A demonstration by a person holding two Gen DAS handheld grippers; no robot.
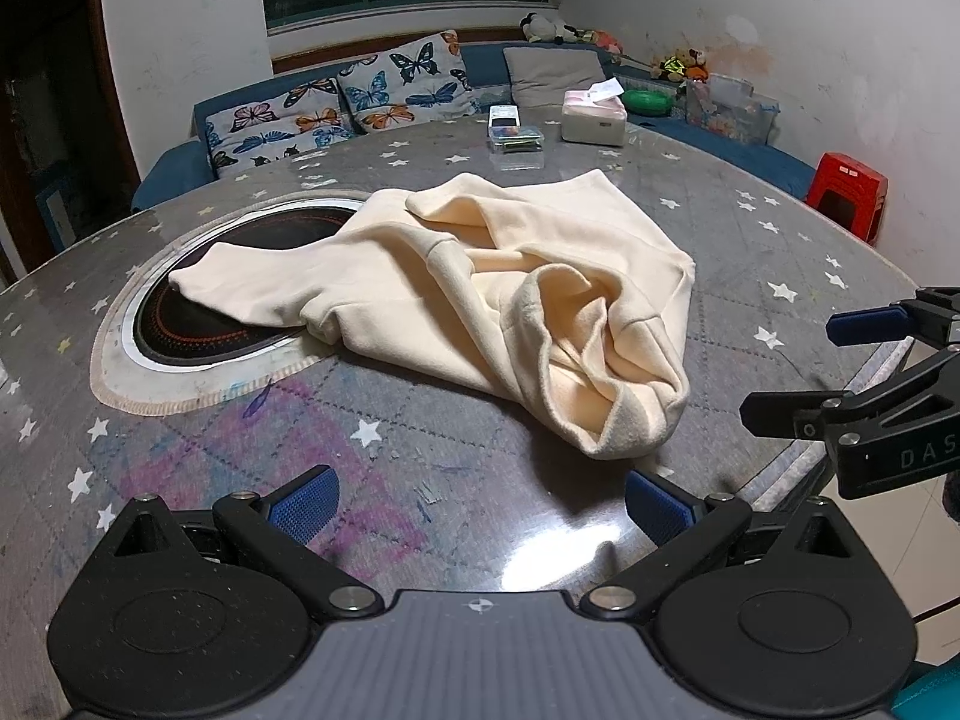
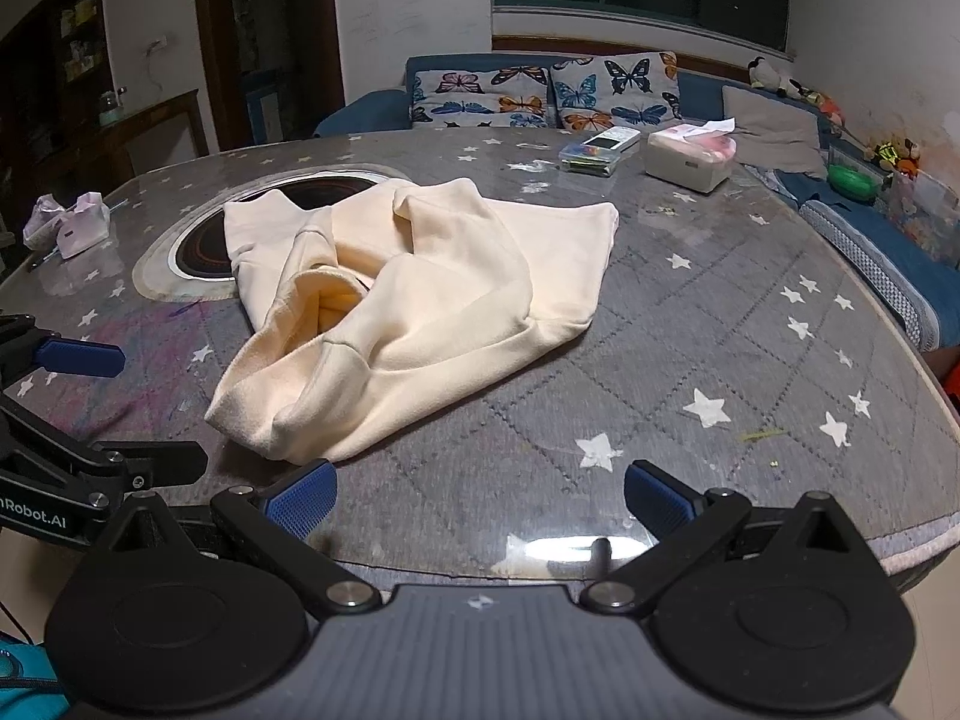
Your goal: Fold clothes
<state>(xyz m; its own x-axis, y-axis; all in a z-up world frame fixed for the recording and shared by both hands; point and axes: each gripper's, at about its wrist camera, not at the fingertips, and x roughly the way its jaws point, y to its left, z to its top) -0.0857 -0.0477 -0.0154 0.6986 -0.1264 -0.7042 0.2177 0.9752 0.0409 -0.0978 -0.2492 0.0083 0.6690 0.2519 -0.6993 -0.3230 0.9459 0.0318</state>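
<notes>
A cream sweatshirt lies crumpled on the table. One sleeve stretches left. Its open hem faces the near edge.

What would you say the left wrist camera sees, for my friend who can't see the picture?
A crumpled cream fleece sweatshirt lies unfolded on a round grey star-patterned table, one sleeve draped over a black round cooktop set into it. The left gripper hangs open near the table's front edge, holding nothing, and the right gripper is open at the right.
</notes>
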